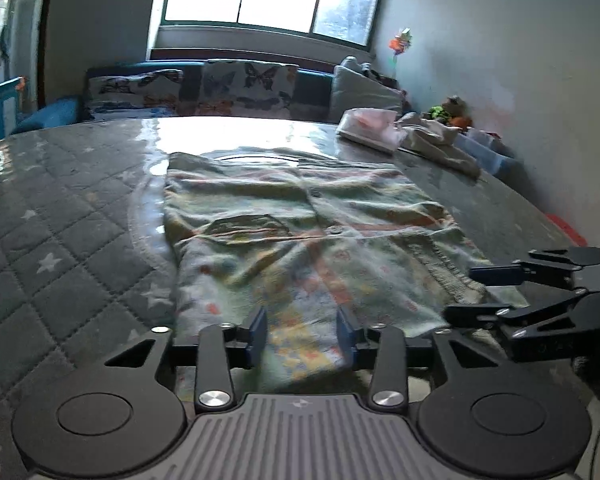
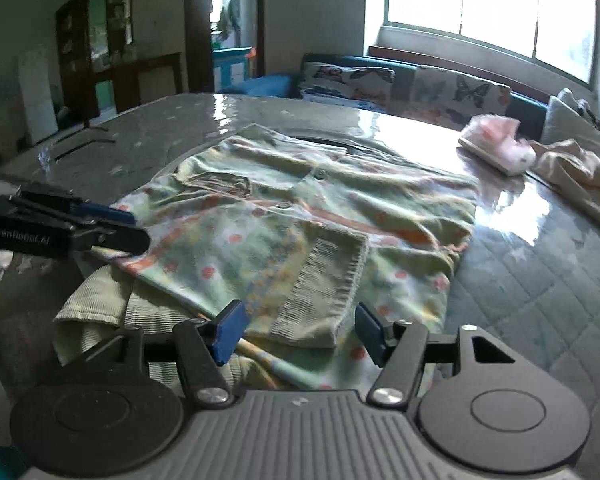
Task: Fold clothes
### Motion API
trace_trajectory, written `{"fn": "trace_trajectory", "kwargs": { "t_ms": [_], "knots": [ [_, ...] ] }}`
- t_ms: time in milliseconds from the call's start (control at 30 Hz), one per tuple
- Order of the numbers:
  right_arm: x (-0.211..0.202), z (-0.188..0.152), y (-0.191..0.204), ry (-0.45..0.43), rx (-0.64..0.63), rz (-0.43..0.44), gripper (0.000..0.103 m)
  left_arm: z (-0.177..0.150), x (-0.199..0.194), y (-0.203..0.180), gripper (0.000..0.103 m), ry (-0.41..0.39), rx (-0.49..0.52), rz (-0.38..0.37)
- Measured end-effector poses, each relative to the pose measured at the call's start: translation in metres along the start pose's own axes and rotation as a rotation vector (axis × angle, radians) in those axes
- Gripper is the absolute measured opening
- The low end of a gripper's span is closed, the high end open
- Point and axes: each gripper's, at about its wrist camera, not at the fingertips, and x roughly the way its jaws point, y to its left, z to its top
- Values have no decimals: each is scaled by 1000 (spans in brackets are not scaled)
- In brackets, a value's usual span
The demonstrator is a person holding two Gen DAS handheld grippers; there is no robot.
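Lying flat on the quilted table (image 1: 60, 216), the patterned cardigan (image 1: 300, 216) stretches away ahead of the left gripper (image 1: 303, 334), whose blue pads stand apart over the near hem without pinching it. The right gripper (image 1: 488, 292) reaches in from that claw's right side, jaws parted at the cardigan's edge. From the right wrist view, the right gripper (image 2: 296, 330) hangs with its fingers spread around a folded ribbed cuff (image 2: 324, 292), not squeezing it; the left gripper (image 2: 116, 226) enters at far left over the cloth. Folded pink clothes (image 2: 496, 146) sit well beyond, to the right.
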Motion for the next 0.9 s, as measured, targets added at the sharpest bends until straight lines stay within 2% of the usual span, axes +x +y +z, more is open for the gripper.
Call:
{"fn": "trace_trajectory", "kwargs": {
  "t_ms": [200, 233, 433, 600, 900],
  "knots": [
    [-3, -7, -2, -22, 5, -38, 71, -7, -19, 0, 45, -10, -17, 20],
    [-4, -9, -1, -26, 5, -43, 75, -8, -24, -1, 45, -10, -21, 14],
    [-21, -12, -3, -59, 4, -57, 75, -7, -52, -24, 49, 6, -14, -58],
    [-42, -19, 1, -61, -101, -45, 76, -9, -57, -41, 54, 50, -20, -69],
    [-60, -33, 19, -45, -342, -10, 73, -12, -41, -52, 54, 155, -77, -69]
  ]
}}
